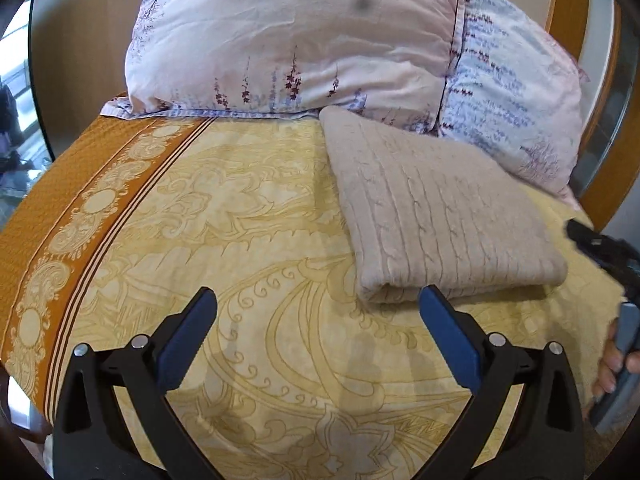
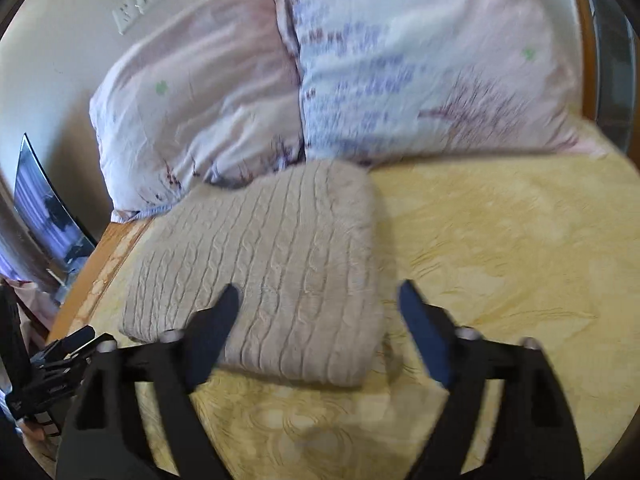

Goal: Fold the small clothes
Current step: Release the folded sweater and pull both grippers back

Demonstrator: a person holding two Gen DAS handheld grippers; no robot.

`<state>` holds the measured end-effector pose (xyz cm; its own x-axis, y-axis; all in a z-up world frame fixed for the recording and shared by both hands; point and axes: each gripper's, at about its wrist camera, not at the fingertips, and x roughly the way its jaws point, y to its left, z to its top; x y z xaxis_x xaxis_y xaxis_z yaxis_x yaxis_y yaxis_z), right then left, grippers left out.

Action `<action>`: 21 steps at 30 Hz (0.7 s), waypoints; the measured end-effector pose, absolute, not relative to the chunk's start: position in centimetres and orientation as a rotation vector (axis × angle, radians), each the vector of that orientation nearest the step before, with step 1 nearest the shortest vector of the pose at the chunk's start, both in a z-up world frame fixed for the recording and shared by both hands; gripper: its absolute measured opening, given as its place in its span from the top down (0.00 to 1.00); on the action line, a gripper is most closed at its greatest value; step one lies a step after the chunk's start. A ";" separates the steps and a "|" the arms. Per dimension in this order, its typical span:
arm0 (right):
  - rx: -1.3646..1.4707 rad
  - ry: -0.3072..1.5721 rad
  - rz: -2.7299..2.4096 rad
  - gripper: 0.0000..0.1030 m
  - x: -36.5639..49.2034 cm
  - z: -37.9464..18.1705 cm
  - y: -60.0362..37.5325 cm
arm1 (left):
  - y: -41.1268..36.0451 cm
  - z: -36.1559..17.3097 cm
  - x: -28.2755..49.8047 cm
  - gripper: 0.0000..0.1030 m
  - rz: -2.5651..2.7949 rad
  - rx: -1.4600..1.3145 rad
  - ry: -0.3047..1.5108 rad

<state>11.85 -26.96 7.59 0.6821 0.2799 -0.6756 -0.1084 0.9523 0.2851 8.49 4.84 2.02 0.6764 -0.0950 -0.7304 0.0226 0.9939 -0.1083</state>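
Two grippers: both in view, both empty.
Left gripper (image 1: 318, 304): jaws spread wide, nothing between them; hovering over bare bedspread, just near-left of the sweater's near fold, not touching it.
Right gripper (image 2: 318, 294): jaws wide apart, nothing clamped; left finger (image 2: 218, 328) in front of the sweater's near part, contact cannot be told; right finger clear of the sweater, over the bedspread.
Sweater (image 1: 436, 208): beige cable knit, folded into a thick rectangle, lying flat on the bed; far corner up against the pillows; folded edge toward the near side.
Bedspread (image 1: 248, 216): pale yellow with scroll pattern, orange ornamental border along the left edge.
Pillows: two, propped at the far end of the bed; left pillow (image 1: 288, 36) pinkish with plant print, right pillow (image 1: 516, 96) bluish-white with purple print, touching each other.
Hand (image 1: 612, 364): at the right edge of the left wrist view, fingers wrapped on a grey handle.
Image quality: right wrist view blurred; fine detail of the knit unclear there.
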 end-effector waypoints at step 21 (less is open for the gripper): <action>0.161 0.935 0.144 0.01 8.9 4.0 -22.9 | 1.8 -0.6 9.2 0.02 -0.104 0.046 0.952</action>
<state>8.94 -22.92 4.01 0.5862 0.1924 -0.7870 -0.0535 0.9785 0.1993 9.22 1.81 -0.65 0.5758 -0.0686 -0.8147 0.1088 0.9940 -0.0068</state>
